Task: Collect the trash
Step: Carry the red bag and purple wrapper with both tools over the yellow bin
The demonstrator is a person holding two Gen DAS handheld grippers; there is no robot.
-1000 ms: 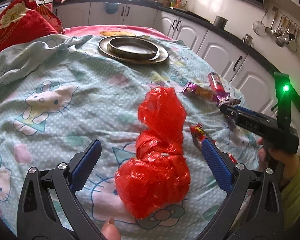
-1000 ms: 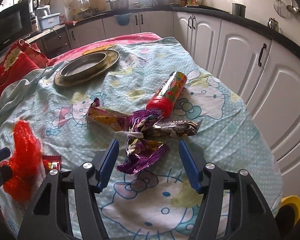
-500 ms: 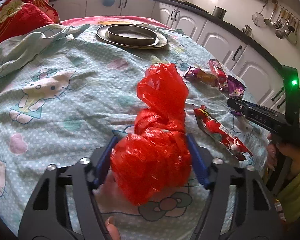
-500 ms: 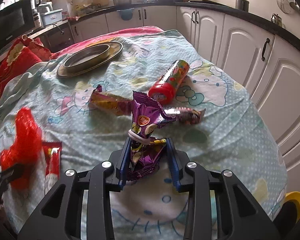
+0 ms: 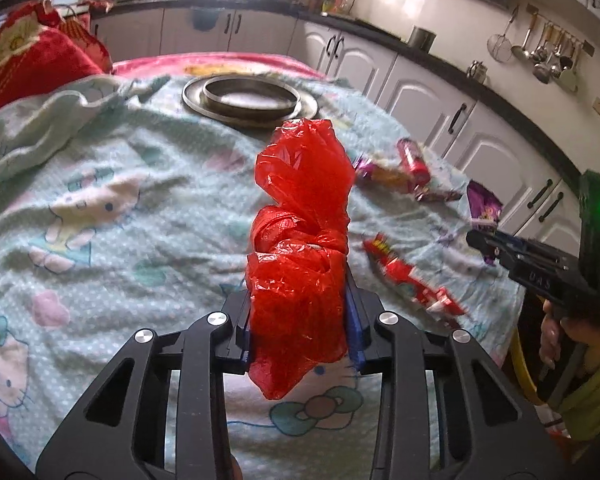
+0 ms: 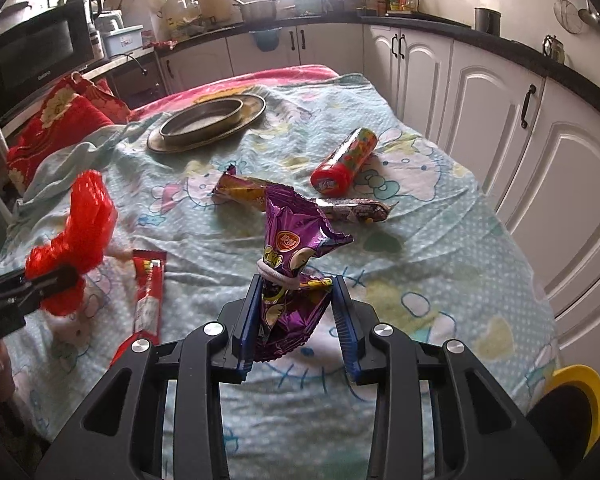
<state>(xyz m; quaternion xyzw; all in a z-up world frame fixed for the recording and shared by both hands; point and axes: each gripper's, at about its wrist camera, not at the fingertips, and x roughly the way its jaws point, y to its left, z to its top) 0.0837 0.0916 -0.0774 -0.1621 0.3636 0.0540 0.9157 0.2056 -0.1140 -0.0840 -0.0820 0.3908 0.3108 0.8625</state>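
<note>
Trash pieces lying and being held over a pale blue cartoon-print cloth

A crumpled red plastic bag (image 5: pixel 300 240), knotted at its middle, is standing upright, squeezed at its lower bulge between blue pads. A crinkled purple foil snack packet (image 6: pixel 292 264), cinched by a white band, is rising upright between another pair of blue pads, its torn top flaring open. A flat red snack wrapper (image 6: pixel 148 296) is lying lengthwise on the cloth between the two. Farther back, a yellow-and-purple candy wrapper (image 6: pixel 240 190) and a dark narrow bar wrapper (image 6: pixel 352 210) are lying near each other, and a red-capped colourful cylindrical tube (image 6: pixel 344 160) is lying on its side just behind them.
</note>
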